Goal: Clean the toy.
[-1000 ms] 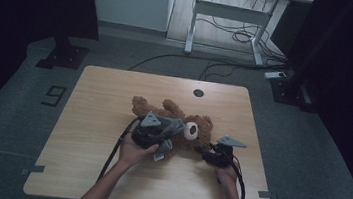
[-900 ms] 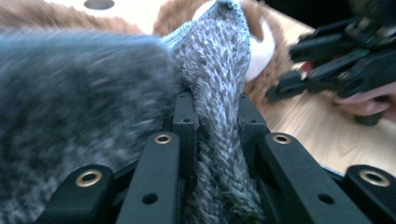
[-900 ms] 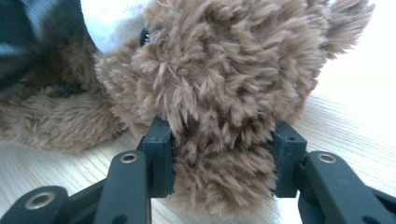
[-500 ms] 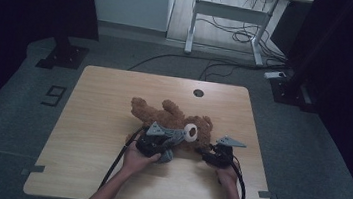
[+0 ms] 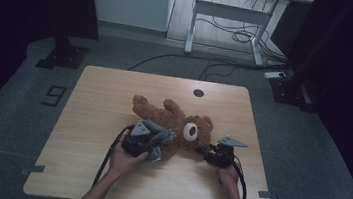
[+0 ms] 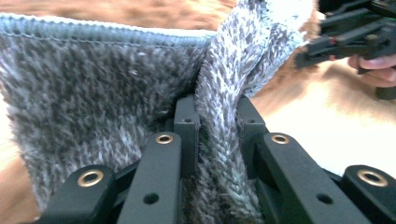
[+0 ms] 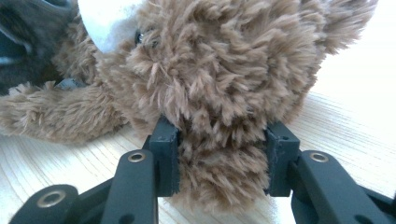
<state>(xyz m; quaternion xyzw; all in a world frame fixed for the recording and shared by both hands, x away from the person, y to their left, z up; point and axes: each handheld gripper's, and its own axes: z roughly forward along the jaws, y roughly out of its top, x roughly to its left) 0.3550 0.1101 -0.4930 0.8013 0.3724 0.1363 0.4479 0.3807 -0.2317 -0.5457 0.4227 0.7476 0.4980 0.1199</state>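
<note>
A brown teddy bear is seen lying on its back near the middle of a light wooden table, its head turned toward the person's right and its legs stretched toward the left. A grey knitted garment is draped over the bear's near side, just beside its white muzzle. In the left gripper view, a fold of that grey garment is pinched firmly between the two black jaws, with the rest of the fabric spread out to the left and brown fur visible above it. The left gripper is held low over the table against the bear's body. In the right gripper view, a tuft of the bear's head, below the ear, is clamped between the jaws, which have just been closing on the fur. The right gripper is held at the table's near right, touching the bear's head. Both forearms are seen entering from the bottom edge. Beyond the table, a white desk frame and loose cables are seen on the grey floor.
</note>
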